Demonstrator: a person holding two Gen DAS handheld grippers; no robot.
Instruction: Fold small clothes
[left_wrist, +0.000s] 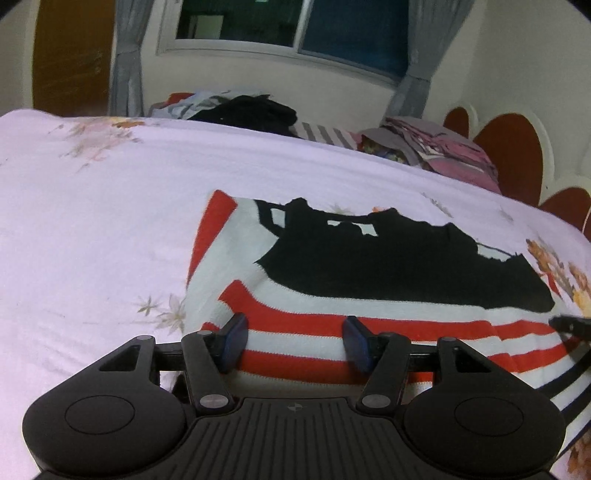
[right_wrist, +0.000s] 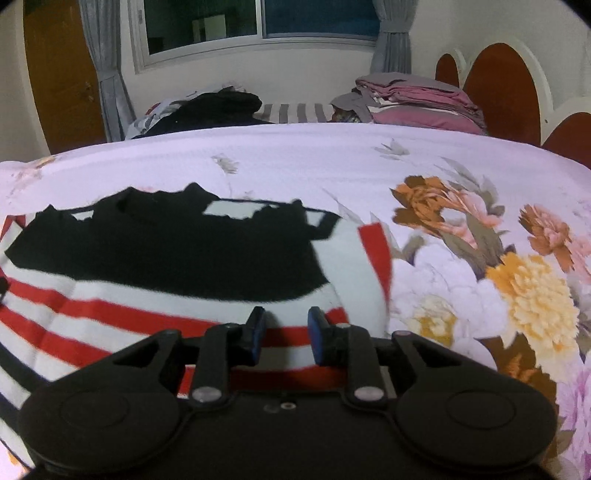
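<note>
Both grippers hover over a striped sweater (left_wrist: 332, 295) on the bedspread (left_wrist: 92, 221). The left gripper (left_wrist: 295, 341) has its jaws spread; the right gripper (right_wrist: 284, 334), toward three o'clock, has its jaws slightly parted, seemingly pinching nothing.

I see a pink bedsheet (right_wrist: 295, 162) with big flowers (right_wrist: 524, 291) at 3 o'clock. At 12 o'clock sits a dark pile of clothes (right_wrist: 218, 105). Folded pink blankets (right_wrist: 417, 101) sit at 1 o'clock. A window (right_wrist: 258, 22) with grey curtains (right_wrist: 107, 70) is behind, and a brown door (right_wrist: 59, 81) at 10 o'clock.

floral bedsheet (right_wrist: 295, 162) (dark window (right_wrist: 258, 18) behind)
</note>
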